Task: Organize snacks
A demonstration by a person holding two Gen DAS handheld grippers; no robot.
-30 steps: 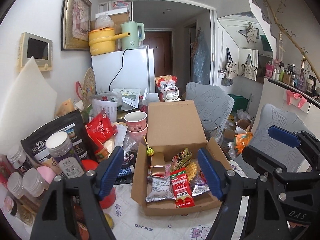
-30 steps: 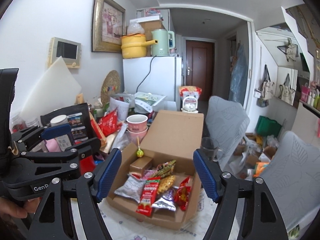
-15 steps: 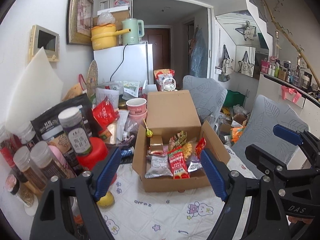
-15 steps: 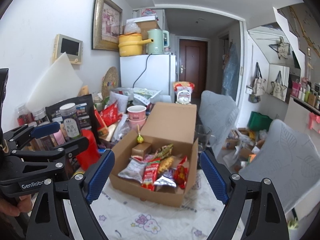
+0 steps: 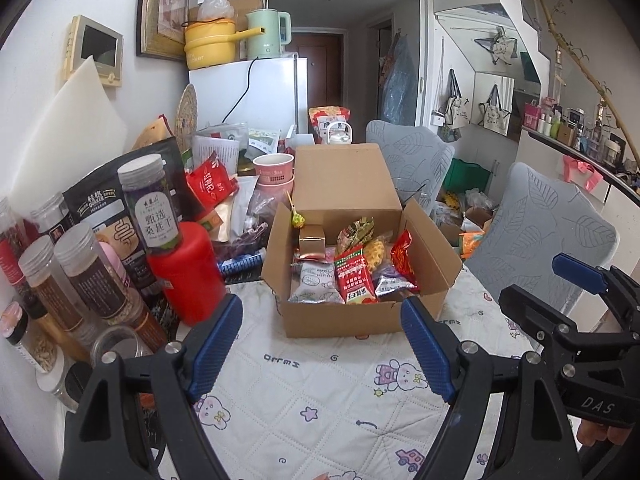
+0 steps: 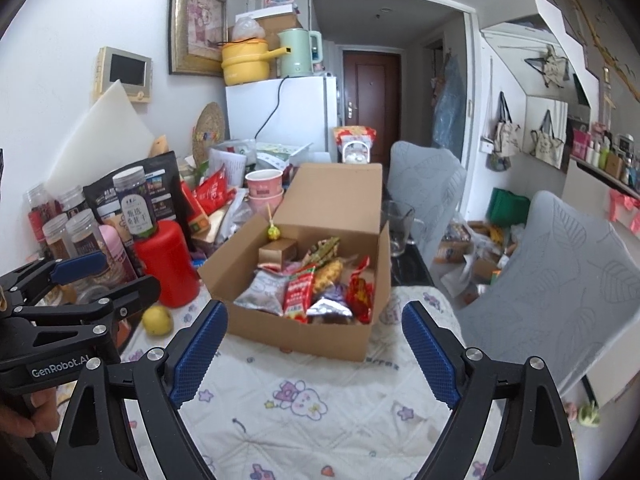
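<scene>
While both tongs gape w/ nothing between, brown cardboard box, lid up, crammed w/ snack packets.

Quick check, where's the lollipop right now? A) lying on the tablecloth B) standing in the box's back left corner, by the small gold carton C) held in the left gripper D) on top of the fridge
B: the lollipop stands in the cardboard box, just behind the small gold carton.
</scene>
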